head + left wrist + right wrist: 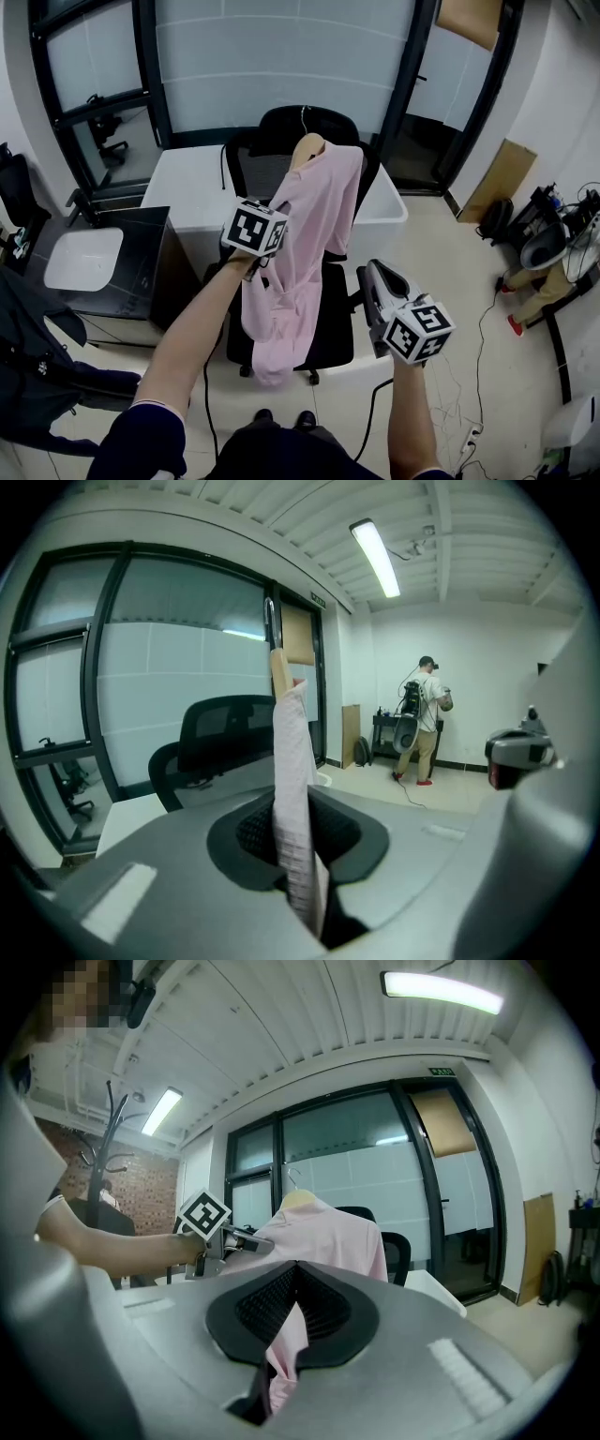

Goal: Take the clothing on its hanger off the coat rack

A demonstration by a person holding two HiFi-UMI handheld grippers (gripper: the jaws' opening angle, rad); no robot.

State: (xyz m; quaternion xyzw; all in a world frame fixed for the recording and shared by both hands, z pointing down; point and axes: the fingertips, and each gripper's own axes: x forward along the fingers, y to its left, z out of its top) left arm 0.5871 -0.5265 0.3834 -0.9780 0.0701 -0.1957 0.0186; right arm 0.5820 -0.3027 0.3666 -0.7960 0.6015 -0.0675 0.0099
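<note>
Office interior: pale tiled floor (450, 281), black-framed glazed wall (281, 56) across top. White desk (187, 178) behind black office chair (328, 319). Left gripper (292, 803) jaws clamped on pink shirt (314, 206); right gripper (294, 1274) jaws closed, clear.

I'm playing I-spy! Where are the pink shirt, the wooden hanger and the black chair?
pink shirt (309, 225), head view, middle of the cloth.
wooden hanger (306, 148), head view, bare shoulder beside the collar.
black office chair (342, 124), head view, top of the backrest.

You are facing a pale floor (450, 272): a black office chair (330, 328) is standing just beyond your left gripper (270, 255), and cables (483, 328) are trailing right of your right gripper (370, 277).
</note>
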